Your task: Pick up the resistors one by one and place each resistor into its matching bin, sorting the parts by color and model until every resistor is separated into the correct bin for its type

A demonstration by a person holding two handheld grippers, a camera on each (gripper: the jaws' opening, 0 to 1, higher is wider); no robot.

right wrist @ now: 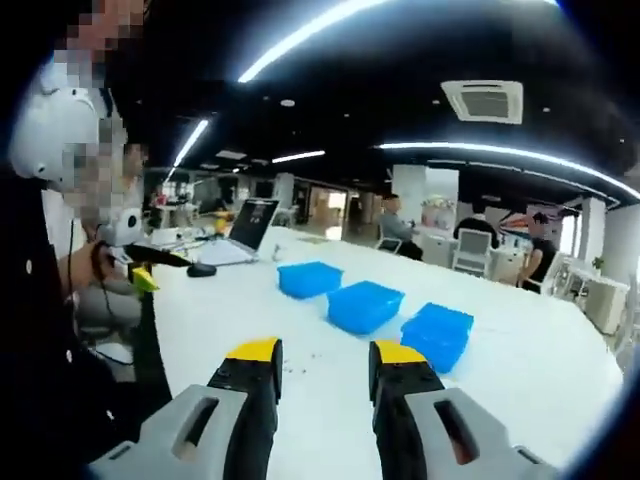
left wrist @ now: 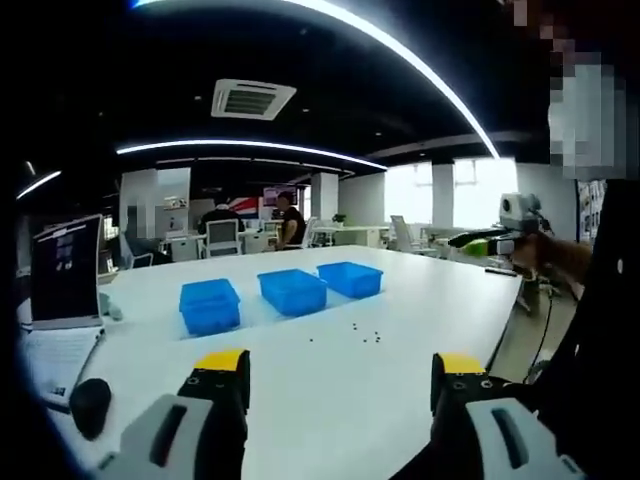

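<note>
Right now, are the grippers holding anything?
No. The left gripper and the right gripper are both open with nothing between their jaws. The tiny resistors lie on the white table near three blue bins.

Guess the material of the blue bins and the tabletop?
Blue bins: probably moulded plastic, going by the uniform saturated colour, thin rims and soft sheen. Table: smooth white top, likely laminate or painted board; it reflects the ceiling light faintly, so satin rather than matt. Can't confirm either.

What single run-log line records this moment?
left gripper: open | right gripper: open | resistors: loose on white table | three blue bins: untouched
</note>
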